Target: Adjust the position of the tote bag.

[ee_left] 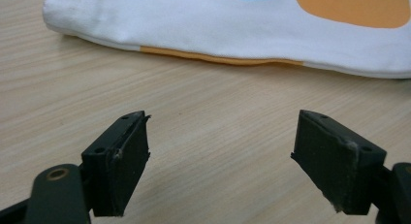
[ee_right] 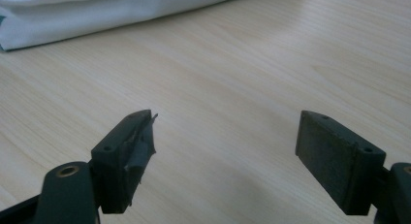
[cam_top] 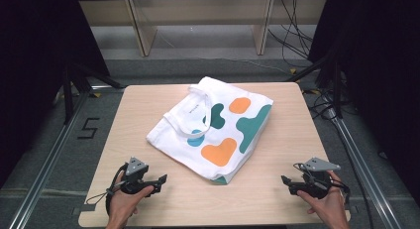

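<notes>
The left hand [cam_top: 120, 205] comes in from the bottom edge and holds the left gripper [cam_top: 159, 183] low over the near left part of the table, its jaws spread wide with nothing between them and aimed to the right and slightly away from the person. The right hand [cam_top: 327, 205] holds the right gripper [cam_top: 286, 182] at the near right, jaws likewise wide apart and empty, aimed leftward. Both grippers seem to hover just above the surface rather than rest on it.
</notes>
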The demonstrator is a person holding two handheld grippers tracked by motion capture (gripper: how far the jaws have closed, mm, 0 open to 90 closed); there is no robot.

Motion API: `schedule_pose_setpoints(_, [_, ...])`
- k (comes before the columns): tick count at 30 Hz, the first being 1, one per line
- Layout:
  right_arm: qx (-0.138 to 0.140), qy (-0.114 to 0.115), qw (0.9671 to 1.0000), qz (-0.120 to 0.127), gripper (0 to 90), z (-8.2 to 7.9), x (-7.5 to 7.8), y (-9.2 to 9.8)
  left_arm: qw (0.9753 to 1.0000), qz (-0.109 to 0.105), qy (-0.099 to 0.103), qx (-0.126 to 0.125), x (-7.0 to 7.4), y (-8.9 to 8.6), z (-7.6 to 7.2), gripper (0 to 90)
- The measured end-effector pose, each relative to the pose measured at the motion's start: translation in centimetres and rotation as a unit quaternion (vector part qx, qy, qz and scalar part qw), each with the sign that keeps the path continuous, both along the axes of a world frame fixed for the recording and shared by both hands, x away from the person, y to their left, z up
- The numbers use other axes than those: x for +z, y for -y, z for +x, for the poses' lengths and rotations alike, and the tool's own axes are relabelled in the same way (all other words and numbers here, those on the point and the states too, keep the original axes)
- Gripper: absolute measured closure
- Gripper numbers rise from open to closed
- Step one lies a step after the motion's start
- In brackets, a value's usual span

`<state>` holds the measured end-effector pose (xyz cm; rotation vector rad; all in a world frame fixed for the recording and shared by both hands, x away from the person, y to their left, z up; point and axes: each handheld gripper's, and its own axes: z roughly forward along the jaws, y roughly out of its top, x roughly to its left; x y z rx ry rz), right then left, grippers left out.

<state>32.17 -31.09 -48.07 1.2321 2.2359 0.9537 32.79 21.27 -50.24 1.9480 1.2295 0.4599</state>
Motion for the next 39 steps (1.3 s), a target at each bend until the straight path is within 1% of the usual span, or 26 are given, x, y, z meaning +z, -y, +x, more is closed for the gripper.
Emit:
schedule_pose_setpoints(2, [0.001, -0.001, 1.0000, -0.004, 22.3, 0.0, -0.1, 0.0, 0.9999, -0.011, 0.000, 0.009, 0.0, 0.1, 0.0, 19.3])
schedule_pose_setpoints(5, [0.006, 0.003, 1.0000, -0.002, 22.3, 0.1, -0.1, 0.0, 0.9999, -0.005, 0.004, 0.011, 0.1, -0.1, 0.2, 19.3])
schedule_pose_setpoints(6, [-0.001, -0.003, 1.0000, 0.002, 22.4, 0.0, 0.0, -0.1, 0.9999, -0.003, 0.000, 0.011, 0.2, -0.1, 0.3, 19.3])
schedule_pose_setpoints(7, [0.000, 0.004, 1.0000, -0.003, 22.5, 0.1, -0.1, 0.0, 1.0000, 0.004, 0.002, 0.006, 0.2, -0.3, 0.4, 20.0])
schedule_pose_setpoints(11, [-0.007, -0.007, 1.0000, 0.000, 22.8, 0.0, 0.0, -0.2, 0.9997, -0.009, 0.003, 0.023, 0.3, -0.5, 1.5, 21.9])
schedule_pose_setpoints(12, [0.001, -0.003, 1.0000, 0.002, 23.1, 0.1, -0.1, -0.1, 0.9999, -0.003, -0.001, 0.016, 0.4, -0.8, 1.9, 22.0])
schedule_pose_setpoints(13, [-0.001, -0.006, 1.0000, 0.001, 23.4, 0.0, 0.0, -0.1, 0.9996, -0.017, 0.000, 0.024, 0.3, -0.8, 2.2, 21.9])
schedule_pose_setpoints(15, [-0.013, -0.018, 0.9997, 0.013, 23.5, -0.2, 0.0, -0.3, 0.9997, -0.010, -0.010, 0.020, 0.4, -1.2, 2.6, 21.9])
schedule_pose_setpoints(16, [0.004, -0.001, 1.0000, -0.003, 23.5, 0.2, 0.0, 0.0, 0.9997, -0.007, -0.009, 0.020, 0.5, -1.4, 2.8, 21.9])
schedule_pose_setpoints(17, [0.006, -0.006, 1.0000, 0.002, 23.5, 0.2, 0.0, 0.0, 0.9996, -0.008, -0.011, 0.024, 0.7, -1.5, 3.1, 21.9])
schedule_pose_setpoints(19, [0.005, -0.002, 1.0000, 0.001, 23.5, 0.3, -0.1, -0.1, 0.9996, -0.021, -0.009, 0.018, 0.7, -1.7, 3.7, 21.6])
schedule_pose_setpoints(20, [0.007, -0.008, 0.9999, -0.001, 23.6, 0.3, -0.1, -0.1, 0.9991, -0.037, -0.011, 0.020, 0.7, -1.7, 4.1, 21.0])
schedule_pose_setpoints(21, [0.013, -0.007, 0.9999, -0.002, 23.7, 0.4, -0.1, -0.1, 0.9991, -0.037, -0.011, 0.020, 0.7, -1.7, 4.1, 20.8])
schedule_pose_setpoints(22, [0.018, 0.000, 0.9998, 0.000, 23.7, 0.5, -0.2, -0.1, 0.9995, -0.026, -0.015, 0.011, 0.9, -2.0, 4.8, 20.1])
schedule_pose_setpoints(23, [0.021, -0.005, 0.9998, 0.003, 23.7, 0.6, -0.1, 0.0, 0.9994, -0.026, -0.015, 0.018, 1.0, -2.1, 5.1, 19.9])
schedule_pose_setpoints(25, [0.022, -0.016, 0.9995, 0.013, 23.7, 0.6, 0.0, 0.0, 0.9990, -0.036, -0.006, 0.027, 1.2, -2.4, 5.9, 19.8])
schedule_pose_setpoints(27, [0.022, -0.013, 0.9996, 0.010, 23.8, 0.6, -0.1, 0.0, 0.9986, -0.043, 0.002, 0.030, 1.4, -3.0, 6.9, 19.3])
schedule_pose_setpoints(28, [0.021, -0.016, 0.9996, 0.012, 24.0, 0.6, -0.1, -0.1, 0.9977, -0.051, -0.003, 0.043, 1.4, -3.0, 7.4, 19.1])
schedule_pose_setpoints(29, [0.006, -0.020, 0.9996, 0.019, 24.3, 0.3, -0.1, -0.4, 0.9981, -0.046, -0.009, 0.039, 1.5, -3.4, 8.0, 18.7])
schedule_pose_setpoints(30, [0.004, -0.012, 0.9997, 0.020, 24.5, 0.3, -0.2, -0.5, 0.9980, -0.048, -0.009, 0.041, 1.5, -3.6, 8.5, 18.8])
schedule_pose_setpoints(31, [0.004, -0.014, 0.9997, 0.018, 24.5, 0.4, -0.1, -0.4, 0.9971, -0.059, -0.006, 0.048, 1.4, -3.5, 9.0, 18.9])
schedule_pose_setpoints(32, [0.003, -0.016, 0.9997, 0.018, 24.5, 0.4, -0.1, -0.5, 0.9979, -0.052, -0.008, 0.038, 1.4, -3.8, 9.5, 19.2])
schedule_pose_setpoints(33, [0.005, -0.010, 0.9999, 0.013, 24.5, 0.5, -0.2, -0.4, 0.9979, -0.052, -0.008, 0.038, 1.4, -3.8, 9.5, 19.9])
schedule_pose_setpoints(35, [0.010, -0.002, 0.9999, 0.005, 24.5, 0.6, -0.2, -0.3, 0.9985, -0.037, -0.003, 0.039, 1.0, -3.4, 10.7, 19.4])
schedule_pose_setpoints(36, [0.012, -0.004, 0.9999, 0.006, 24.5, 0.6, -0.2, -0.3, 0.9991, -0.029, -0.009, 0.029, 0.9, -3.4, 11.1, 19.3])
schedule_pose_setpoints(39, [0.018, -0.010, 0.9998, 0.003, 24.7, 0.6, -0.3, -0.4, 0.9987, -0.036, -0.005, 0.036, 0.9, -3.3, 11.8, 19.8])
